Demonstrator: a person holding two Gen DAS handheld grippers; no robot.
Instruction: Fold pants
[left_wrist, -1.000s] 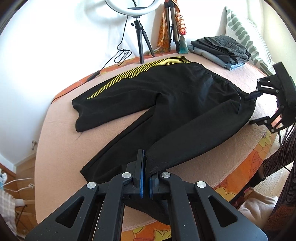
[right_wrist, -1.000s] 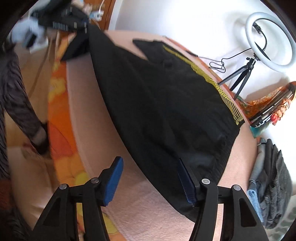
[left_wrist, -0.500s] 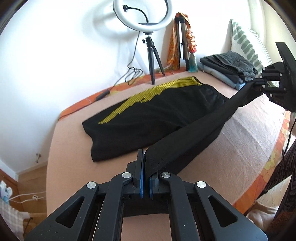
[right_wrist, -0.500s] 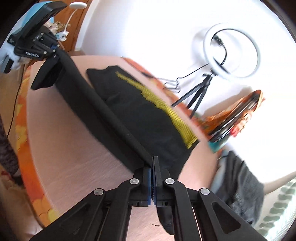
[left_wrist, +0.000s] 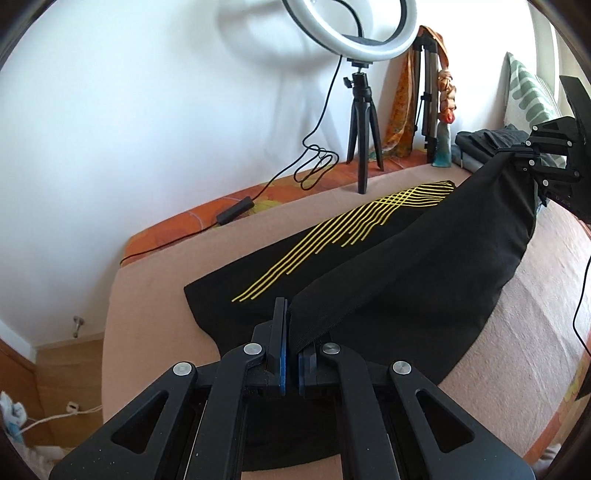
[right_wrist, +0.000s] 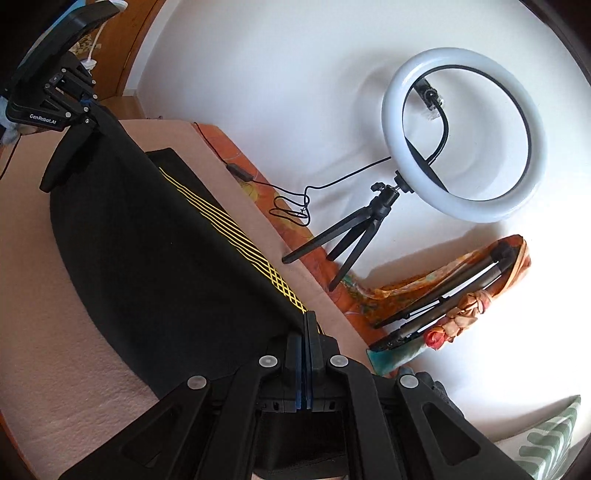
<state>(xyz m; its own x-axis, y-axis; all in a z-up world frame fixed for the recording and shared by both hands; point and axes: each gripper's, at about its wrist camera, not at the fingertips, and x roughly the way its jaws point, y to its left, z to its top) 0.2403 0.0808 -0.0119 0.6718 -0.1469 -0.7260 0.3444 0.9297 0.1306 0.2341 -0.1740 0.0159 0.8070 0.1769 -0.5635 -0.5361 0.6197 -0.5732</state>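
Black pants (left_wrist: 406, 273) with yellow stripes (left_wrist: 347, 229) lie on a pink bed cover (left_wrist: 155, 295). My left gripper (left_wrist: 290, 332) is shut on the cuff of the near leg and holds it above the bed. My right gripper (right_wrist: 306, 325) is shut on the waistband end of the same side. The near leg hangs stretched between the two grippers, over the far striped leg (right_wrist: 229, 229). The right gripper also shows in the left wrist view (left_wrist: 532, 162), the left gripper in the right wrist view (right_wrist: 79, 110).
A ring light on a small tripod (left_wrist: 364, 147) stands at the bed's far edge by the white wall, its cable (left_wrist: 280, 177) trailing along the edge. A folded pile of clothes (left_wrist: 487, 142) and a patterned pillow (left_wrist: 528, 96) lie at the far right.
Both grippers have lifted the near leg and carried it toward the wall, over the striped leg. The right gripper was open a second ago and has since shut on the waistband.
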